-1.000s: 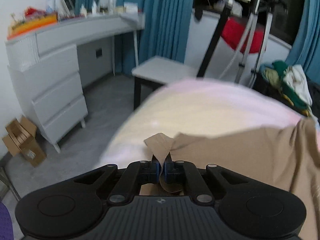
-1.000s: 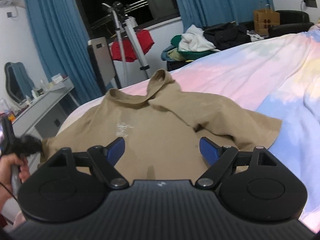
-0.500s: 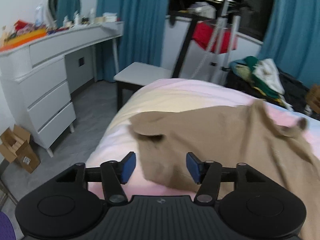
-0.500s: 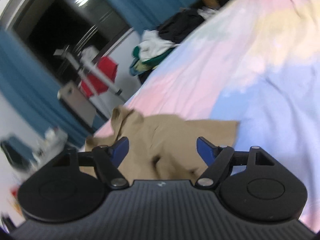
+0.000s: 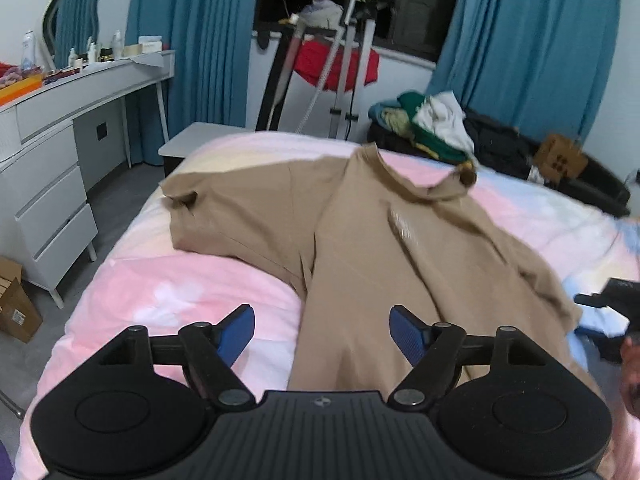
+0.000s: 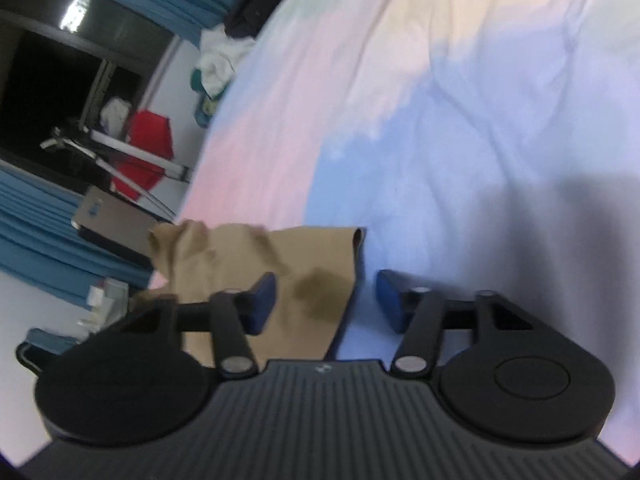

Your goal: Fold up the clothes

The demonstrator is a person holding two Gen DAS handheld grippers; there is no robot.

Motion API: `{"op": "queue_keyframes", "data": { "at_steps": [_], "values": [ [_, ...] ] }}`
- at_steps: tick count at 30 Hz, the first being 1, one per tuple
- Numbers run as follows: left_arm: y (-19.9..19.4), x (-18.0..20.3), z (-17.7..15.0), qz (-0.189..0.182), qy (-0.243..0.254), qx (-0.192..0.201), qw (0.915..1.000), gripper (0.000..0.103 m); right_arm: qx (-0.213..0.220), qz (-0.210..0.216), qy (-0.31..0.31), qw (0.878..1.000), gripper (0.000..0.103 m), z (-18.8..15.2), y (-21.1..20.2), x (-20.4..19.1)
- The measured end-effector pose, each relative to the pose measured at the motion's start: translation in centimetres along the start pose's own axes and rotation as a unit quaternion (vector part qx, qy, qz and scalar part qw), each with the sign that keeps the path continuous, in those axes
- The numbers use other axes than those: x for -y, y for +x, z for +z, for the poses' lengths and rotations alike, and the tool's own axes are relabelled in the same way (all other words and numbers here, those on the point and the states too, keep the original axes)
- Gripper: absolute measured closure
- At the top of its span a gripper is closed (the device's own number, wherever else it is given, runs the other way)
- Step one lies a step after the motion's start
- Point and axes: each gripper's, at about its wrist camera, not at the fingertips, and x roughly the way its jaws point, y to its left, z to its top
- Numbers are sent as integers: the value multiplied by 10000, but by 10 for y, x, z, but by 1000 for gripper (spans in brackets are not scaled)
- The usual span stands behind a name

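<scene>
A tan short-sleeved shirt (image 5: pixel 360 240) lies spread on the pastel bed cover (image 5: pixel 168 292), its collar toward the far edge and one sleeve out to the left. My left gripper (image 5: pixel 322 334) hovers above the shirt's near hem, its jaws opening with nothing between the pads. In the tilted right wrist view a sleeve end of the same shirt (image 6: pixel 280 264) lies between the fingers of my right gripper (image 6: pixel 326 300). Those jaws are closing and the pads stand apart from the cloth. The right gripper's black body shows at the far right of the left wrist view.
A white desk with drawers (image 5: pixel 48 168) stands left of the bed, a cardboard box (image 5: pixel 16 308) on the floor beside it. Beyond the bed are a drying rack with a red garment (image 5: pixel 336 64), a pile of clothes (image 5: pixel 432 124) and blue curtains (image 5: pixel 532 52).
My left gripper let go of the shirt's corner, opened and drew back along the bed. My right gripper rolled, dropped toward the sleeve end and narrowed its jaws.
</scene>
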Motion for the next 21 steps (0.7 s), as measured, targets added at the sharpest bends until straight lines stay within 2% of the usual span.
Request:
{"op": "queue_keyframes", "data": {
  "at_steps": [1, 2, 3, 5, 8, 11, 14, 15, 21],
  "values": [
    [3, 0, -1, 9, 2, 4, 10000, 27, -41, -72, -140, 9999, 81, 1, 8, -2],
    [5, 1, -2, 2, -26, -5, 10000, 27, -43, -158, -340, 9993, 96, 2, 12, -7],
    [9, 1, -2, -16, -62, -16, 10000, 27, -44, -215, -514, 9984, 97, 3, 16, -13],
    [14, -1, 0, -36, -129, -20, 9999, 27, 142, -104, -650, 9977, 99, 12, 18, -27],
    [27, -5, 7, -17, -227, -49, 9997, 27, 765, 233, -829, 9933, 99, 35, 11, -52],
    [37, -6, 13, -46, -264, -85, 9996, 27, 1476, 272, -1313, 9799, 99, 66, 5, -82],
    [47, -3, 15, -135, -263, -152, 9994, 27, 2078, 291, -1517, 9659, 99, 95, 6, -97],
    [51, -2, 16, -163, -262, -175, 9994, 27, 2212, 259, -1565, 9622, 99, 104, 10, -100],
    [75, 1, 21, -220, -148, -281, 9993, 27, 2401, -332, -1848, 9524, 99, 135, 67, -98]
  ]
}}
